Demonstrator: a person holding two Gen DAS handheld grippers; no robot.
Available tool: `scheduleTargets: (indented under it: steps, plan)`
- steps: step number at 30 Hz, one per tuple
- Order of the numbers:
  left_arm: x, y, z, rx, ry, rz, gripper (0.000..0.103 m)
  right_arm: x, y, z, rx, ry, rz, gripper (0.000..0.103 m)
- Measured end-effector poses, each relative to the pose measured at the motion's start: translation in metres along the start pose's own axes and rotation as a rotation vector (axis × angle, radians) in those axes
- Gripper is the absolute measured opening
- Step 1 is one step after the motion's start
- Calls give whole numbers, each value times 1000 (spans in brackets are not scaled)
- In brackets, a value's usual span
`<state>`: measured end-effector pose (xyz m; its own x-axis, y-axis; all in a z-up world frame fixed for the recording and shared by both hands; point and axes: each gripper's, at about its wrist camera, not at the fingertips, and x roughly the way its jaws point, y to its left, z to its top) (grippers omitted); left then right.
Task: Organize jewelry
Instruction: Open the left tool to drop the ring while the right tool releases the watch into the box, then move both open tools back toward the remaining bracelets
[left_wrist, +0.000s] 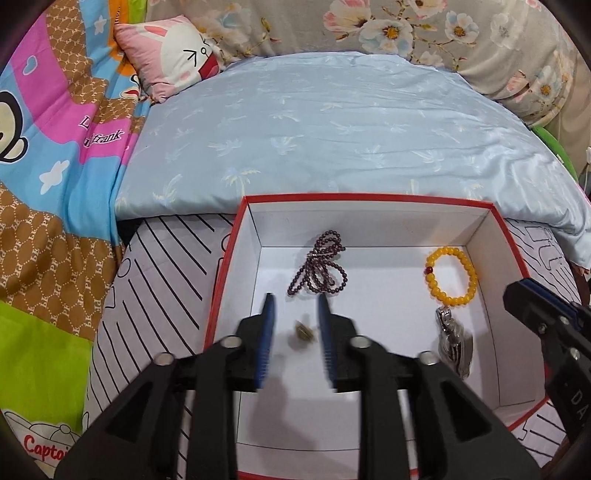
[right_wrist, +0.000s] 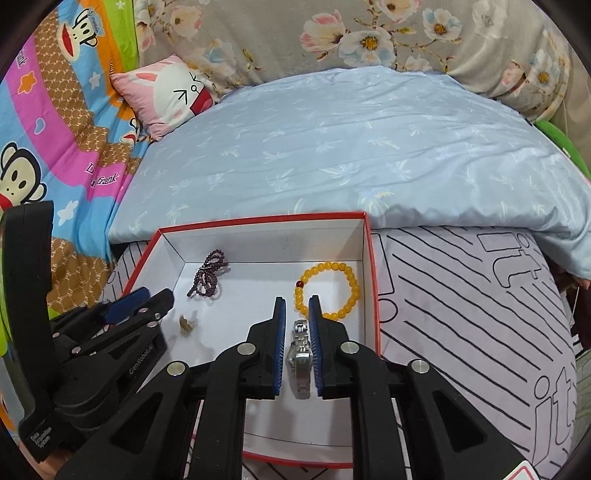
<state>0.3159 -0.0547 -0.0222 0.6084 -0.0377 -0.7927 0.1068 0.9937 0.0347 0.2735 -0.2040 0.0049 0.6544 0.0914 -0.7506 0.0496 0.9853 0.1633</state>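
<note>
The right tongs (right_wrist: 297, 306) sit at lower centre of the right wrist view, their blue pads either side of a silver watch (right_wrist: 301, 354); the pads lie close against the watch case, but whether they truly clamp it I cannot tell; the watch lies lengthwise on the white floor of a red-rimmed box (right_wrist: 371, 258). The left tongs (left_wrist: 295, 306) stand apart at lower centre of the left wrist view, gripping nothing; between their pads, on the box floor, lies a small brownish trinket (left_wrist: 303, 331), blurred and too small to name. Just beyond the left tips lies a dark purple bead necklace (left_wrist: 321, 264), bunched in loops near the box's far wall; at the right of that view a yellow bead bracelet (left_wrist: 451, 275) with one red bead lies flat, its near edge touching the watch's band. In the right wrist view the bracelet curves just past the right tips. The box rests on a pale cushion with black line print (right_wrist: 461, 295); beyond it spreads a light blue quilt (left_wrist: 332, 129); at the upper left sit a pink rabbit pillow (left_wrist: 166, 55) and a bright cartoon blanket (left_wrist: 55, 147); a grey floral cloth (right_wrist: 332, 33) runs along the top.
</note>
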Motion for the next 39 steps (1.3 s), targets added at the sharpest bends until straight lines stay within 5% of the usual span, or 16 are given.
scheduleTargets:
  steps: [2,24,39]
  plan:
    - [-2,1,1,-8,-15,8,44,-1,-1,-1,0,-2,-2,14]
    - [-32,8,-8,-20,-42,2,44,-27,-2,-15,-2,-14,-3,16]
    - [-94,24,-56,-28,-67,7,44,-84,-13,-79,1,10,-32,16]
